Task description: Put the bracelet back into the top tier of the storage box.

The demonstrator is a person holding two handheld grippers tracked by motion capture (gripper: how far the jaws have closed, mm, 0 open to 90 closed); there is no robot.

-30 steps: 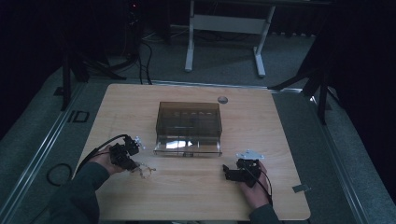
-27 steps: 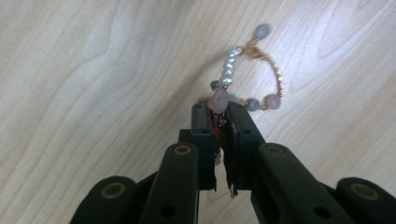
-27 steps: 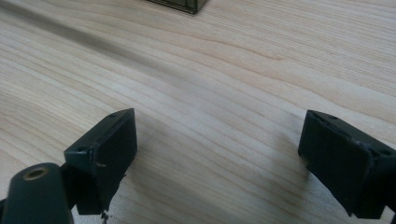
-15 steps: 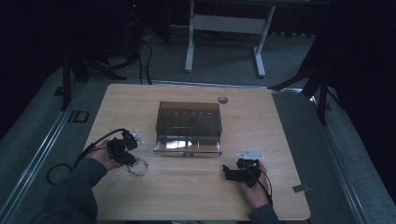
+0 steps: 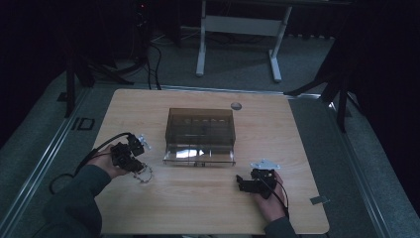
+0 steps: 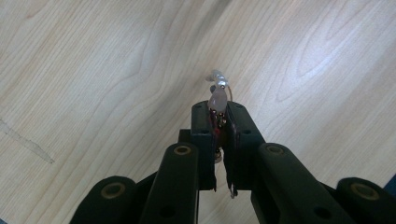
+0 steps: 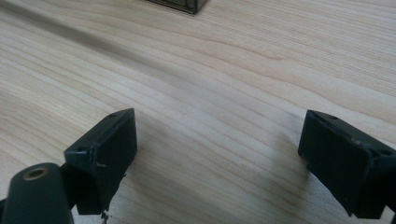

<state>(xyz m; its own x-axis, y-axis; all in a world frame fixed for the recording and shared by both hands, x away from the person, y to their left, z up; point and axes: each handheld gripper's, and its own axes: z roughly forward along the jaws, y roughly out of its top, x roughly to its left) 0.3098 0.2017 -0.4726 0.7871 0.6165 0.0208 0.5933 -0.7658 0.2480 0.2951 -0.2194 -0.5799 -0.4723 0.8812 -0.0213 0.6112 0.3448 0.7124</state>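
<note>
Between the left hand-held gripper's (image 6: 219, 122) closed jaws: a beaded bracelet (image 6: 218, 95).

High view looks down on the table (image 5: 208, 208); both gripper views skim its wood closely.

Light wooden table (image 5: 208, 208) carries a smoky translucent plastic box (image 5: 200, 130) at centre. Small round grey disc (image 5: 236, 105) lies near the table's far edge, well apart from the box. White metal frame stand (image 5: 237, 25) stands on grey carpet beyond.
</note>
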